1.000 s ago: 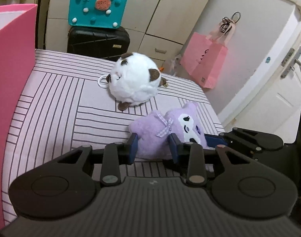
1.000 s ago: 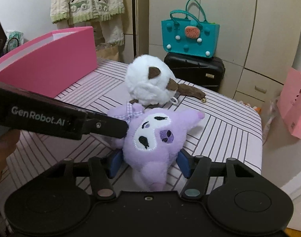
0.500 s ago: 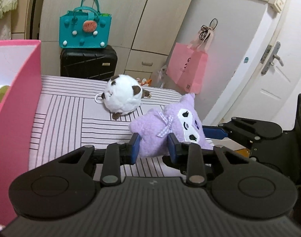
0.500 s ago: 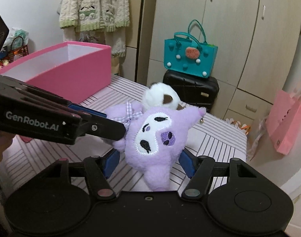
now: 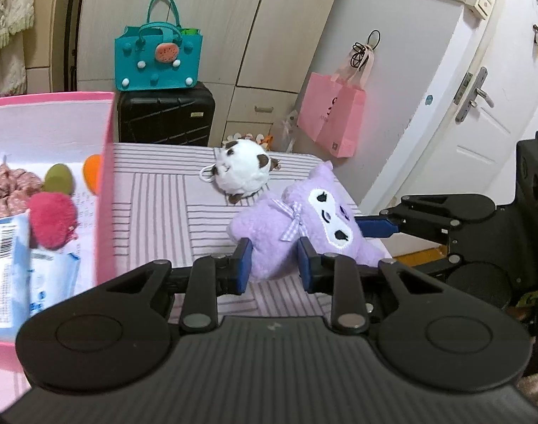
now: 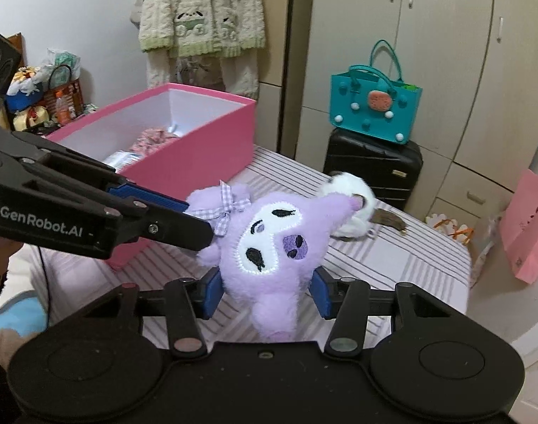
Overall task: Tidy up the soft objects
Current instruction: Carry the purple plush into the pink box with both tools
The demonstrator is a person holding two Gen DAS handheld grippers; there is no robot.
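A purple plush toy [image 5: 304, 226] with a white face and a checked bow is held in the air above the striped bed by both grippers. My left gripper [image 5: 274, 265] is shut on its body end. My right gripper [image 6: 267, 288] is shut on its head end [image 6: 269, 243]. The left gripper's fingers [image 6: 156, 205] show in the right wrist view, and the right gripper's fingers [image 5: 378, 228] in the left wrist view. A white round plush [image 5: 242, 173] with brown ears lies on the bed behind; it also shows in the right wrist view [image 6: 354, 205].
An open pink box [image 6: 198, 148] stands on the bed at the left, holding a red pompom [image 5: 51, 221], a floral cloth, tissue packs and small items. A teal bag [image 5: 157, 60] sits on a black suitcase [image 5: 166, 116] beyond the bed. A pink paper bag [image 5: 334, 115] hangs by the door.
Both grippers have lifted the purple plush higher off the bed. The views rose, so the inside of the pink box now shows. The white plush stayed on the bed.
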